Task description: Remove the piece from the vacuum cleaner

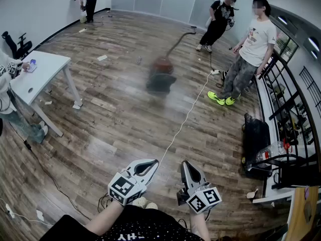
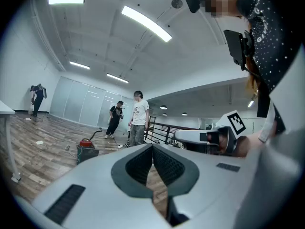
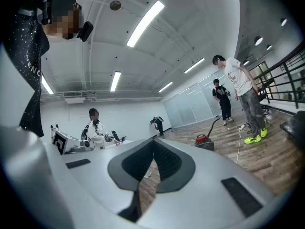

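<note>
A red and dark vacuum cleaner [image 1: 161, 74] stands far off in the middle of the wooden floor, its black hose [image 1: 179, 39] running away toward the back. It also shows small in the left gripper view as the vacuum cleaner [image 2: 86, 148] and in the right gripper view as the vacuum cleaner [image 3: 204, 140]. My left gripper [image 1: 152, 163] and right gripper [image 1: 184, 165] are held low near my body, both shut with nothing between the jaws. Neither is near the vacuum.
A white cable [image 1: 186, 117] runs across the floor from the vacuum side toward me. A white table [image 1: 37, 74] stands at the left with a seated person. Two people [image 1: 246, 51] stand at the back right by a black railing [image 1: 283, 99]. Another person [image 1: 88, 1] bends at the far wall.
</note>
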`<act>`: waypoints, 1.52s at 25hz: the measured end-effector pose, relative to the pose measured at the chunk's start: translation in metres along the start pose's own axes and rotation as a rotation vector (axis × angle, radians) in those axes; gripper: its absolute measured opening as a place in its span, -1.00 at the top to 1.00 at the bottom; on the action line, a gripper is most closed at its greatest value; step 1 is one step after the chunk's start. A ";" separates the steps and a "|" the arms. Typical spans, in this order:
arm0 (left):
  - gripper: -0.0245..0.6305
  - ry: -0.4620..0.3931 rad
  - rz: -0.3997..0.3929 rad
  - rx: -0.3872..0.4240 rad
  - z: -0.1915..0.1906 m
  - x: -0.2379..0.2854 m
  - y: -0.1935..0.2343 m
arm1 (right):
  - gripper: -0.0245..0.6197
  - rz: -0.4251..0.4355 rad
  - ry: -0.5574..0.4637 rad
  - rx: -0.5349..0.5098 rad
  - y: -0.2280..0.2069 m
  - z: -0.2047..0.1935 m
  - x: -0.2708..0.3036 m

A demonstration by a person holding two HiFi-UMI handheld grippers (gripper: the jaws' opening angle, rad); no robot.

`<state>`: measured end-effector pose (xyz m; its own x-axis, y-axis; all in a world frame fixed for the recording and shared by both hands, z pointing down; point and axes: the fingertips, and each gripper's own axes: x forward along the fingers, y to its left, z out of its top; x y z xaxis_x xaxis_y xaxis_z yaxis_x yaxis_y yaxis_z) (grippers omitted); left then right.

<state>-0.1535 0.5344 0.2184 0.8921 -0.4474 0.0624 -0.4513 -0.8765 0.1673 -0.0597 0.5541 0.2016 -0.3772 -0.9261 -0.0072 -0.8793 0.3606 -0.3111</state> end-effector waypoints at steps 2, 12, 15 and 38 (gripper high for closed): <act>0.90 -0.002 -0.004 -0.005 0.000 0.000 0.004 | 0.89 -0.002 0.001 0.007 0.000 -0.004 0.003; 0.90 0.010 -0.030 0.016 0.001 0.008 0.036 | 0.89 0.020 -0.011 0.029 0.000 -0.012 0.034; 0.90 0.014 -0.035 0.019 0.000 0.020 0.043 | 0.89 0.026 -0.015 0.031 -0.009 -0.010 0.042; 0.90 0.042 0.033 0.011 0.031 0.245 0.193 | 0.89 0.092 -0.005 0.091 -0.228 0.051 0.207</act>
<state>-0.0230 0.2497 0.2355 0.8766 -0.4687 0.1089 -0.4806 -0.8634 0.1533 0.0777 0.2749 0.2226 -0.4537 -0.8900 -0.0448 -0.8108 0.4332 -0.3936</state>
